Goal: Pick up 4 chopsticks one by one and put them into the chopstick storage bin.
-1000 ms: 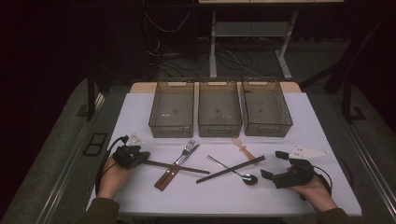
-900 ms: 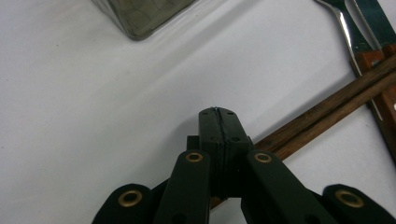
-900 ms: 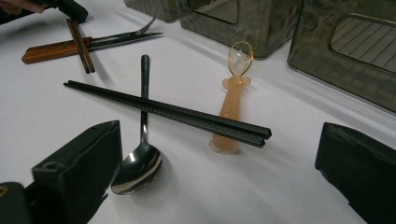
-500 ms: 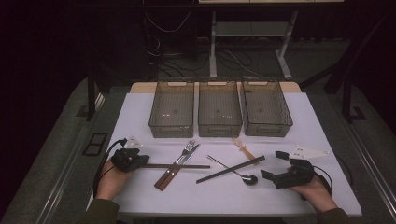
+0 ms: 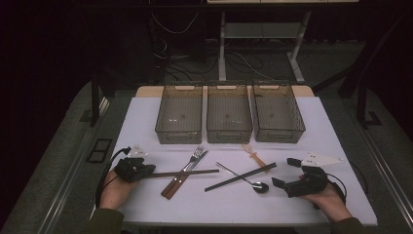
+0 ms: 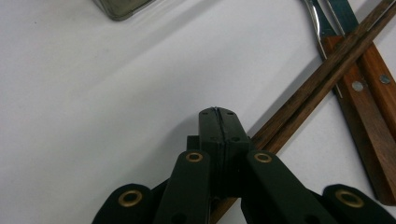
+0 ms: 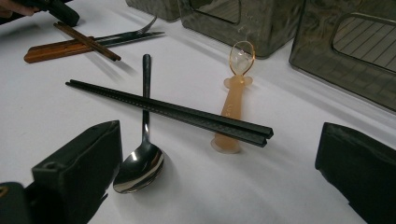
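Now your left gripper (image 6: 218, 122) sits pinched together at the near end of the brown chopsticks (image 6: 322, 79) — beside them, not around them — while your right gripper (image 5: 288, 174) gapes.

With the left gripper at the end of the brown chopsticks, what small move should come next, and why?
Probably lift the brown chopsticks off the table. The left gripper has its jaws shut, seemingly clamped on the near end of the pair; the grip itself is hidden. The far end lies across the fork and knife, so rising straight up should avoid dragging them. The right gripper rests open.
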Demonstrator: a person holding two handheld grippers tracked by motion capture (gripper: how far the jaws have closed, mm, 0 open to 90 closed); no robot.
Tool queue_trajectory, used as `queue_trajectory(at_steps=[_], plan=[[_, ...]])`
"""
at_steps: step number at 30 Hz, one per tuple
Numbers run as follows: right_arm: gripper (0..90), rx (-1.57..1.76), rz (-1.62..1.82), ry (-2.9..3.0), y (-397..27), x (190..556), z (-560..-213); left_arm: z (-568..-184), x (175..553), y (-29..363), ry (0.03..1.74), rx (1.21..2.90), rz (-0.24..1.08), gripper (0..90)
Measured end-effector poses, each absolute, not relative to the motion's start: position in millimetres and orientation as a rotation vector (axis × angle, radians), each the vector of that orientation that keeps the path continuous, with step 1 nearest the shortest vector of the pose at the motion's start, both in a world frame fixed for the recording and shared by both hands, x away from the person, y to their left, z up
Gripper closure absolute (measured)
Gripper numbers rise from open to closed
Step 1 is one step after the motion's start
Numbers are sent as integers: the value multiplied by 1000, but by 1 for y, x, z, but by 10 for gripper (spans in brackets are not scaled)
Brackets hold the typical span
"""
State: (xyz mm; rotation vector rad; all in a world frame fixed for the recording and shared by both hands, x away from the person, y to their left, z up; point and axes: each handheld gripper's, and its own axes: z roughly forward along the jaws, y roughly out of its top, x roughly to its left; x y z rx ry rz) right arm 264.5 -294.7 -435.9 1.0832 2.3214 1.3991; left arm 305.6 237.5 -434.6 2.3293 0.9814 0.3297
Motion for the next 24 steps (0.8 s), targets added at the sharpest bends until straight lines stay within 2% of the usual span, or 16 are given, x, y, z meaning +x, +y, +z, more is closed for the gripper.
queue_trajectory(at_steps=[24], plan=[[9,1085,1398,2320,-295,265,-436,-433,285,238,962,2339,312,892]])
